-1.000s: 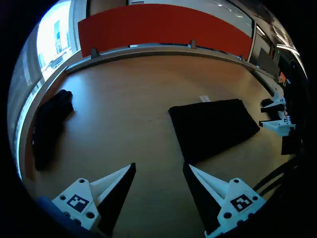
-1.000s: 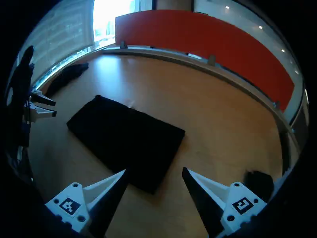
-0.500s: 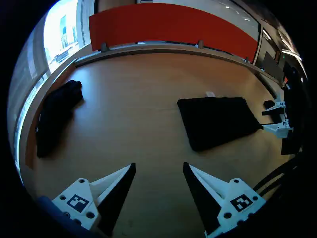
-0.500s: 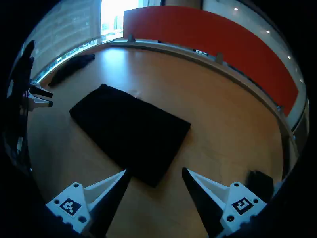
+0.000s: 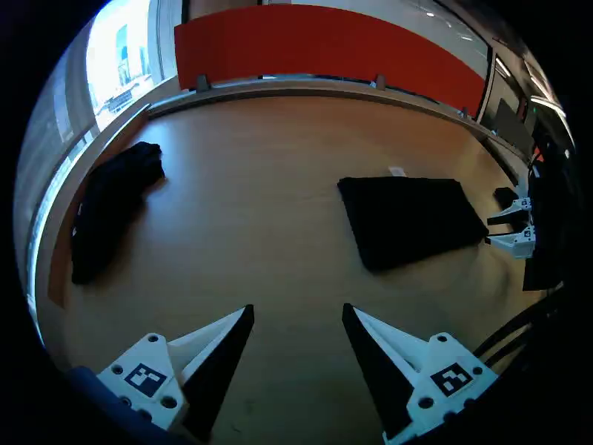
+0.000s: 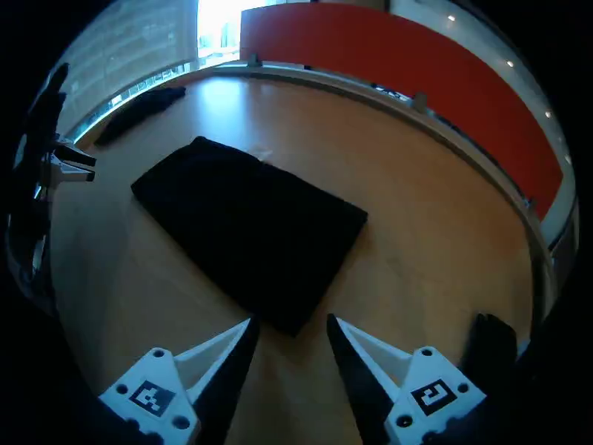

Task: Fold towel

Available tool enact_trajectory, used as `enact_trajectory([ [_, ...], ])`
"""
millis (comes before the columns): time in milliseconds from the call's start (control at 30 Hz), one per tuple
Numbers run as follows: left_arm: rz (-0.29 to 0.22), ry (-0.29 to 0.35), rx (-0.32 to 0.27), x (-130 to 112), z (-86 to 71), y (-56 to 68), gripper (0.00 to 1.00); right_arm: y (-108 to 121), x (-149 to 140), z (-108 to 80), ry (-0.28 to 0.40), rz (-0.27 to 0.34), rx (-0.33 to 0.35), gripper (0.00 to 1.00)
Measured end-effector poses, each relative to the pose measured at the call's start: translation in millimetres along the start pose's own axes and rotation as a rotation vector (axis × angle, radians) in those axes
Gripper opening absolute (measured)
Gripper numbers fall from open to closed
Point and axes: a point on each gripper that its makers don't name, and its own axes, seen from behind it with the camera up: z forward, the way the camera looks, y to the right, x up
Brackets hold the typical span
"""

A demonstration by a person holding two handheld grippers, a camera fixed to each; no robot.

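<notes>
In the left gripper view, reading from the left, we see a bright window (image 5: 118, 63), then a dark bundle (image 5: 111, 204) of cloth slumped along the left rim of the wooden worktop (image 5: 252, 185). A long red panel (image 5: 326, 44) stands behind the far edge. At bottom centre the left claw (image 5: 296, 307) hangs spread, its 2 fingers wide apart over bare wood and pinching nothing. The towel (image 5: 411, 219), black and folded into a flat rectangle, lies well ahead and to the right of that claw. A small white tag (image 5: 398, 171) sits on the wood at its far edge. At the right margin the right claw (image 5: 488, 229) points 2 parted white fingers at the towel's right side, close beside the cloth. We cannot tell whether it touches.

The right gripper view reverses the angle. At far left the left claw (image 6: 95, 170) appears small and spread, well apart from the towel (image 6: 252, 222). Above it the dark bundle (image 6: 141, 111) lies near the window (image 6: 219, 15). The towel runs diagonally across the middle of the worktop (image 6: 415, 252), and its near corner reaches into the gap between the fingertips of the right claw (image 6: 292, 319). That claw's 2 fingers stand parted on either side of the corner and do not press on it. The red panel (image 6: 415, 59) curves along the upper right. This view also brings in a second dark bundle (image 6: 489, 348), low at the worktop's right edge.
</notes>
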Motion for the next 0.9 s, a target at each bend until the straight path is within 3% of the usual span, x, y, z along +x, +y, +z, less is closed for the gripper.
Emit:
enact_trajectory([
  [167,-0.002,-0.001,0.000,-2.2,-3.4,-2.4,0.88,-0.7,-2.0,-0.7,-0.006,0.001,0.015,0.50],
  [433,0.000,-0.003,0.003,-3.7,-6.8,-5.9,0.88,-0.6,-8.3,-0.1,-0.023,-0.011,0.030,0.36],
  [667,0.004,-0.004,0.004,-4.7,-7.8,-8.0,0.88,0.2,-9.6,1.5,-0.031,-0.015,0.030,0.12],
  [900,0.001,-0.004,0.005,-5.4,-9.1,-9.8,0.88,-1.3,-4.2,1.3,-0.012,-0.015,0.028,0.05],
])
